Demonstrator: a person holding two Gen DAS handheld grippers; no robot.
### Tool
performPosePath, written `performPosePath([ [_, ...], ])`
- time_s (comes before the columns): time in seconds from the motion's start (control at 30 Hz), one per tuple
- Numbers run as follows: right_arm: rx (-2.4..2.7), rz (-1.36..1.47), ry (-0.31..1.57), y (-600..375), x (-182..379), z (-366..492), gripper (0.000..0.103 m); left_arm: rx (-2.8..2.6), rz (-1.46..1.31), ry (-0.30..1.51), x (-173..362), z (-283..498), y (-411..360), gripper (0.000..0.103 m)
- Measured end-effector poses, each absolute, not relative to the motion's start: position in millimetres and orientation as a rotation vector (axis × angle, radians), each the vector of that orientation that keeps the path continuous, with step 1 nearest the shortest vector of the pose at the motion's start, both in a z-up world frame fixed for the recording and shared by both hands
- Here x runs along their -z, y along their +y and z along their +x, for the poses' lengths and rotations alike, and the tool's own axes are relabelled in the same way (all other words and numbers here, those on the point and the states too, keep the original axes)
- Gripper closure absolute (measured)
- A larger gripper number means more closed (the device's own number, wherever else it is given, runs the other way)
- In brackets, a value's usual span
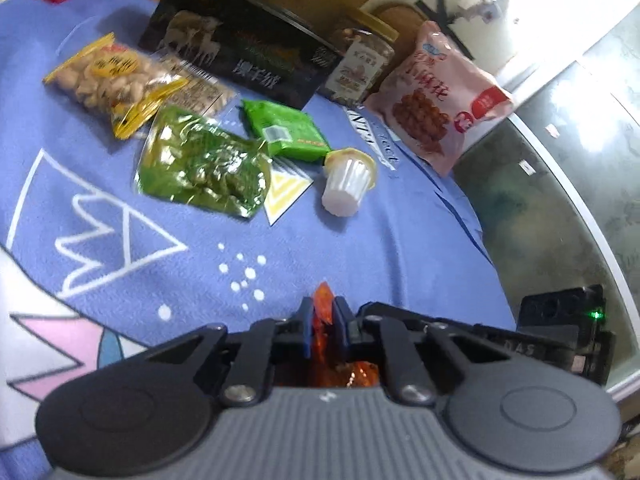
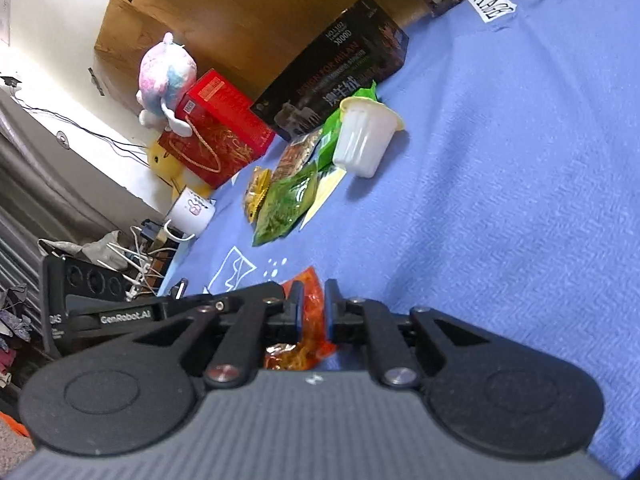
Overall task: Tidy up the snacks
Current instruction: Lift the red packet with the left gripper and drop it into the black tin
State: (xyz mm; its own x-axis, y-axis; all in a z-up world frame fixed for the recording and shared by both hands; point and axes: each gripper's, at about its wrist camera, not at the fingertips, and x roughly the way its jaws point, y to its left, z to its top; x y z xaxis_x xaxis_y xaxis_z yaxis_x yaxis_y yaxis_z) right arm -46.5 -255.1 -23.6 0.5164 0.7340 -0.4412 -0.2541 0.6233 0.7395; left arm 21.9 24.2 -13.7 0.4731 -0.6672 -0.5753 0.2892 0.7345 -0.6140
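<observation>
Hidden or unclear: most of the orange snack packet [image 1: 323, 312] lies behind our gripper bodies in both wrist views; only a crinkled upper edge and a glossy lower patch show, and its print cannot be read. The jar [image 1: 360, 66] is cut off at the top edge of the right view.

Orange packet: shiny, creased film, held low over the blue blanket [image 1: 200, 248]. The left gripper [image 1: 323, 316] is clamped tight on it. The right gripper [image 2: 312, 312] has the packet between its jaws; whether its pads press on it we cannot tell.

Other stock on the fleecy, printed blanket:
- white ribbed plastic cup [image 1: 347, 184], tipped on its side
- green foil pouch [image 1: 204, 162], wrinkled, beside a flat green packet [image 1: 286, 130]
- clear yellow-edged nut bag [image 1: 112, 80]
- pink pillow bag [image 1: 438, 94]
- black rectangular box [image 1: 236, 46]
</observation>
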Motion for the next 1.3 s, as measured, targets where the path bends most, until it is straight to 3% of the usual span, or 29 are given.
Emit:
performPosePath([
  [0.13,-0.681,0.586,0.769,-258.8,15.5,-50.6,0.062,0.621,-0.482,0.873,8.6,26.7,30.3,0.095],
  [0.4,-0.725,0.677,0.766,-252.1,24.9,-53.6,0.057,0.646,-0.637,0.818,-5.3,45.0,49.4,0.097],
  [0.67,-0.863,0.935,0.772,-226.5,31.8,-21.1,0.058,0.666,-0.723,0.724,-28.8,56.5,62.4,0.097],
  [0.8,-0.902,1.009,0.728,-225.9,13.4,4.2,0.077,0.654,-0.646,0.713,-47.5,74.6,60.4,0.097],
  [0.87,-0.902,0.975,0.733,-226.3,-5.8,22.9,0.078,0.637,-0.593,0.691,-64.9,92.3,59.7,0.096],
  [1.07,-0.820,0.748,0.649,-215.0,-83.3,111.9,0.077,0.505,-0.422,0.566,-109.6,184.6,53.0,0.083],
  [1.17,-0.764,0.647,0.671,-185.5,-88.9,169.4,0.076,0.341,-0.317,0.535,-108.6,226.0,48.4,0.070],
  [1.2,-0.735,0.599,0.686,-173.3,-86.9,185.8,0.070,0.302,-0.286,0.537,-106.4,235.8,46.4,0.065],
  [1.3,-0.569,0.388,0.723,-145.0,-75.0,215.3,0.069,0.201,-0.174,0.560,-96.9,258.0,41.0,0.065],
])
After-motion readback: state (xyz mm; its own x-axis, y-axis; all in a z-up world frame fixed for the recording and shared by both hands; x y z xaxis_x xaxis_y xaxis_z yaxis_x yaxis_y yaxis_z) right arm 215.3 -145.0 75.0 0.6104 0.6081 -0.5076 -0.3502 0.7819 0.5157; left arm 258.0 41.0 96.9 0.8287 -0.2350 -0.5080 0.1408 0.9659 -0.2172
